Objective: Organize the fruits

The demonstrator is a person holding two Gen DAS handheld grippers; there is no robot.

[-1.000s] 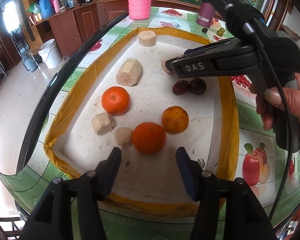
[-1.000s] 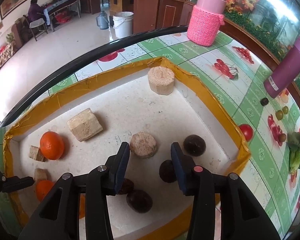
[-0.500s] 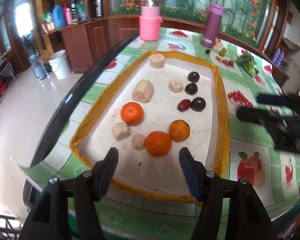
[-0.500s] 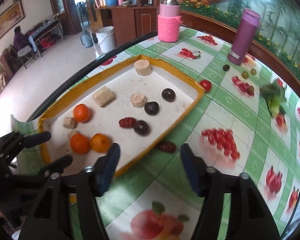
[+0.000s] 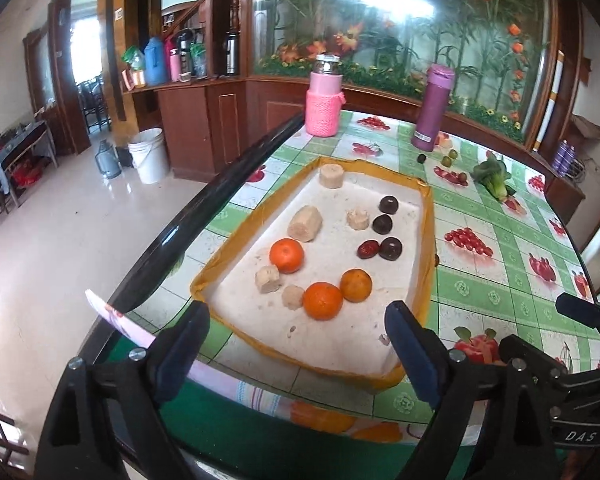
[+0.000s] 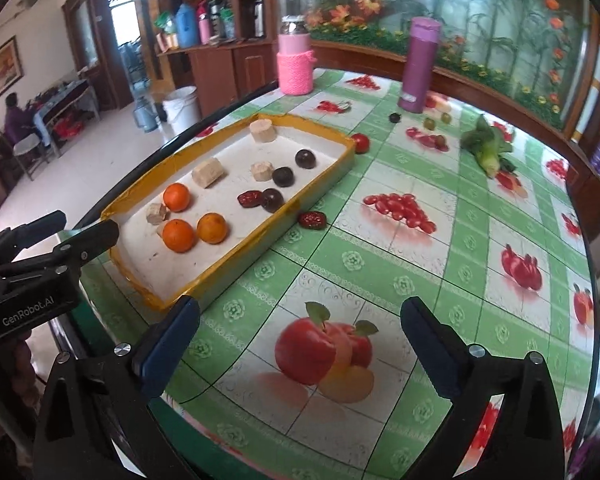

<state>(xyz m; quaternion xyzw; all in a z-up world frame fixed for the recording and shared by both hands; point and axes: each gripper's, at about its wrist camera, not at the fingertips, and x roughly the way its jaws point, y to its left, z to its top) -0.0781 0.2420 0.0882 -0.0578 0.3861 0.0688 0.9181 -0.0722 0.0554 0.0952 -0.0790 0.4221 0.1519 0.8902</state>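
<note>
Our left tongs (image 5: pixel 296 344) and right tongs (image 6: pixel 300 340) both wide apart, empty, oranges (image 5: pixel 323 301) beyond the left pair.

Left gripper (image 5: pixel 296 344) and right gripper (image 6: pixel 300 344), both level, side by side, jaws wide apart.

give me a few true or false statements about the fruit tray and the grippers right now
1. Three oranges lie in the tray. True.
2. The left gripper holds an orange. False: it is open and empty.
3. One red date lies on the tablecloth outside the tray. True.
4. The right gripper is inside the tray. False: it is open over the printed apple on the tablecloth.
5. The purple bottle has tipped over. False: it stands upright.
</note>
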